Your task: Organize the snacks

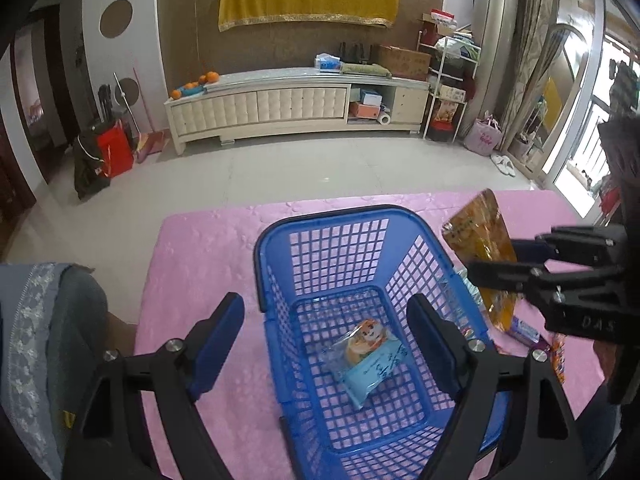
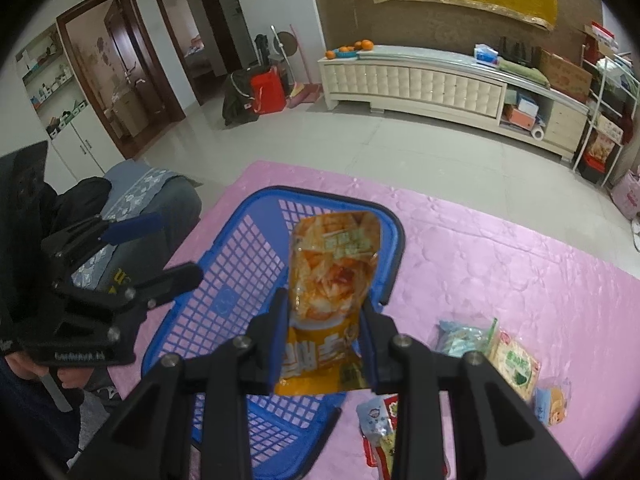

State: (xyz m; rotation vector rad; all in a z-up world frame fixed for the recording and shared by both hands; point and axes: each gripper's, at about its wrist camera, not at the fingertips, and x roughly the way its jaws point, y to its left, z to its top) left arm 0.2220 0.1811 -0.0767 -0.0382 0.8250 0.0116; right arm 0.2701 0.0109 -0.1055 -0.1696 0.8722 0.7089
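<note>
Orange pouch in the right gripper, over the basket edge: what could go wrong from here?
1. The right gripper clamps only the lower part of the orange pouch; the tall top could swing or slip on release.
2. The pouch hangs near the basket's right rim, so it might catch there or drop outside onto the snacks on the mat.
3. The open left gripper straddles the basket's left wall; moving it could shift the basket.

Blue basket (image 1: pixel 320 236) (grid-patterned), orange snack bag (image 2: pixel 328 276), pink tablecloth (image 1: pixel 208 256).
</note>
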